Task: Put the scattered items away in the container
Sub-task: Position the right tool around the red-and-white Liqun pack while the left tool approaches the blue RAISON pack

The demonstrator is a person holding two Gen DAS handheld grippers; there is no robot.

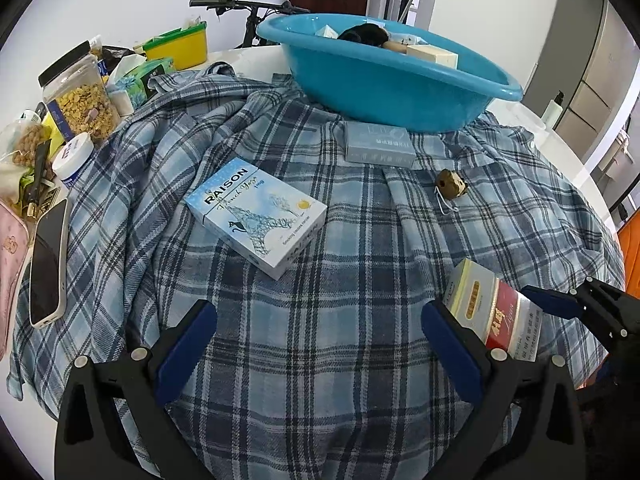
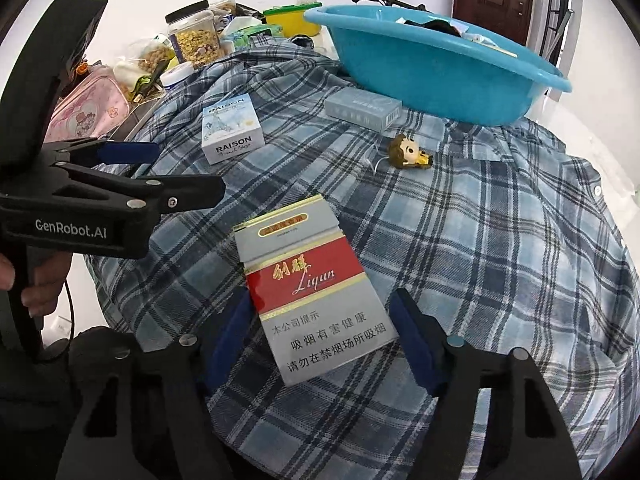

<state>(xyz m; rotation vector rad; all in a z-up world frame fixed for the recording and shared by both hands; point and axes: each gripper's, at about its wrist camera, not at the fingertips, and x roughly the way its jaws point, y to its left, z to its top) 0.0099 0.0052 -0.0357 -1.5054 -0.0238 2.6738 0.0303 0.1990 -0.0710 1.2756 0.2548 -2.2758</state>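
Item: red-and-grey cigarette pack [image 2: 316, 292], flat on plaid shirt [image 2: 480, 240] between my right tongs [image 2: 320, 340], pads half-closed at its long edges, contact uncertain. Light, stiff card, crushable; take across narrow sides. Left tongs [image 1: 320, 344] spread, empty. Destination: blue basin [image 2: 440, 76].

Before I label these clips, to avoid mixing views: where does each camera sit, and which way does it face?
Left wrist: on the left gripper, facing down across the plaid shirt toward the blue basin; its open jaws show.
Right wrist: on the right gripper, facing down at the red pack between its jaws; a hand shows left.
Shared: basin, Raison pack, figurine.
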